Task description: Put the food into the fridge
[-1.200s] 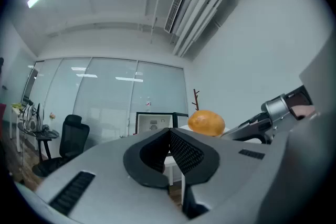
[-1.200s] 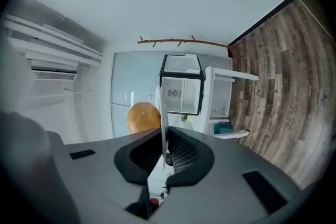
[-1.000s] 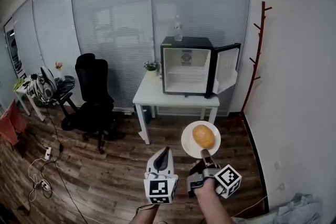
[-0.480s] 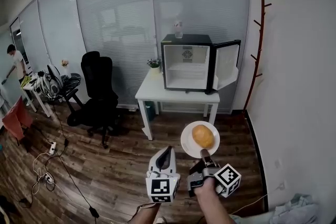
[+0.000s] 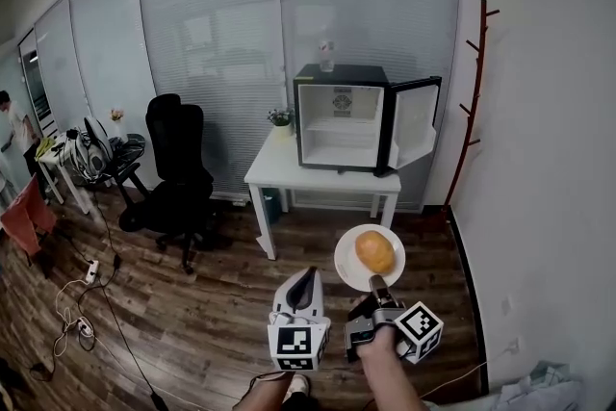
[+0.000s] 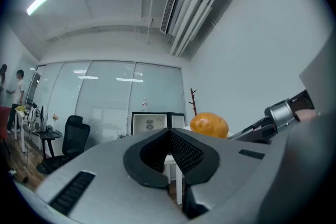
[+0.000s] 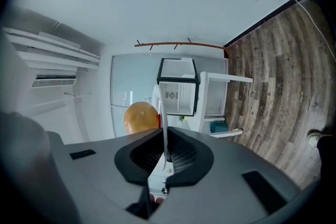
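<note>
1. Left gripper: low in the head view, just left of the right one. In its own view the fingers meet at the tips, fully closed, with nothing between them.
2. Right gripper: fingers nearly closed, clamped on the near rim of a white plate. In the right gripper view the rim runs edge-on between the pads.
3. Plate is held out in front of the gripper, roughly level, above the wooden floor and well short of the desk.
4. Food: one rounded, orange-brown piece resting at about the plate's centre. Exact kind not clear. It is not in the fridge.
5. Cables and a power strip lie on the floor at left.
6. Black office chair stands left of the desk.
7. White desk stands against the blind-covered glass wall.
8. Fridge: small, black, on the desk's right part. Its door is swung open to the right, and the interior is white.
9. A bottle stands on top of the fridge, and a small potted plant sits on the desk just left of it.
10. Red-brown coat rack stands by the right wall, beyond the fridge door.
11. A person is at the far left edge.
</note>
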`<state>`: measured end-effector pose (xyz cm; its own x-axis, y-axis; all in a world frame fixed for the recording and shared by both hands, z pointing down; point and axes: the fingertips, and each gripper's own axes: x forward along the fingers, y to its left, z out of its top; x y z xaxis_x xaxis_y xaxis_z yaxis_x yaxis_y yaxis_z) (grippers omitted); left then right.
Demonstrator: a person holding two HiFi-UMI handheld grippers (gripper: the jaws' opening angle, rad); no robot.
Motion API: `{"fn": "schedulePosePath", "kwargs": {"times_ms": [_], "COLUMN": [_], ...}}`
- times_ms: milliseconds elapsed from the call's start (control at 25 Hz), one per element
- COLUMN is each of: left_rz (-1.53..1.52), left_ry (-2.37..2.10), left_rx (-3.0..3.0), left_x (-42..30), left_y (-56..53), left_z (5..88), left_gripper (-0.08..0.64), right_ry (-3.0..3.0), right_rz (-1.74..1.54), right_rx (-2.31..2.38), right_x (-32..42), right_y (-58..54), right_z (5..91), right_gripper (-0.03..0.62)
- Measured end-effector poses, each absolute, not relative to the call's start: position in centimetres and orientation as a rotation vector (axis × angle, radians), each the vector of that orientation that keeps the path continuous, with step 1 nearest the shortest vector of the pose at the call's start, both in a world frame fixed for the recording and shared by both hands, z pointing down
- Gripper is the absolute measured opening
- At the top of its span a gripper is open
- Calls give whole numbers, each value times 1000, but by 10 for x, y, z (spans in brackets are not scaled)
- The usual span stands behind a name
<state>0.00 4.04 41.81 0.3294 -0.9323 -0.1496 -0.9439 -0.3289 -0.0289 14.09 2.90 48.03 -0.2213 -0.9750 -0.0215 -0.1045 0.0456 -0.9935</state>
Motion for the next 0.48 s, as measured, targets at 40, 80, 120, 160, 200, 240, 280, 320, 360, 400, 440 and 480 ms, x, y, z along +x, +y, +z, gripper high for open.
{"fn": "schedulePosePath", "kwargs": {"times_ms": [40, 80, 120, 160, 200, 240, 280, 320, 360, 400, 440, 480], "left_rz": [165, 169, 171, 172, 173, 176, 178, 179, 180, 181, 182, 182], "left_ry": [1750, 1748, 1745, 1742, 1741, 1739, 1735, 1732, 1728, 1726, 1724, 1723], "left_rx": [-2473, -2477, -2482, -2487, -2491, -2495, -2498, -2501, -2505, -2508, -2511, -2514], "left_x": [-1, -2, -3, -4, -5, -6, -7, -7, -8, -10, -12, -15], "left_y": [35, 29, 23, 16, 8, 0, -9, -19, -28, -37, -47, -56], "left_z": [419, 420, 421, 423, 425, 426, 426, 426, 427, 427, 427, 427], "left_gripper": [26, 26, 26, 26, 26, 26, 26, 26, 26, 26, 26, 26], "right_ry": [1469, 1466, 1462, 1458, 1455, 1453, 1451, 1449, 1447, 1444, 1441, 1438], "right_rz": [-1289, -1285, -1282, -1280, -1280, -1282, -1283, -1283, -1281, -1279, -1277, -1276], "right_rx": [-1152, -1156, -1164, -1173, -1181, -1187, -1193, -1200, -1207, -1213, -1218, -1221], "right_x": [140, 140, 139, 138, 138, 137, 136, 136, 135, 134, 133, 131], "right_y": [24, 19, 13, 7, 1, -6, -14, -22, -31, -40, -49, -58], "right_z": [480, 481, 482, 483, 485, 486, 487, 487, 487, 487, 487, 487], "right_gripper": [39, 38, 38, 38, 38, 38, 38, 38, 38, 38, 38, 38]}}
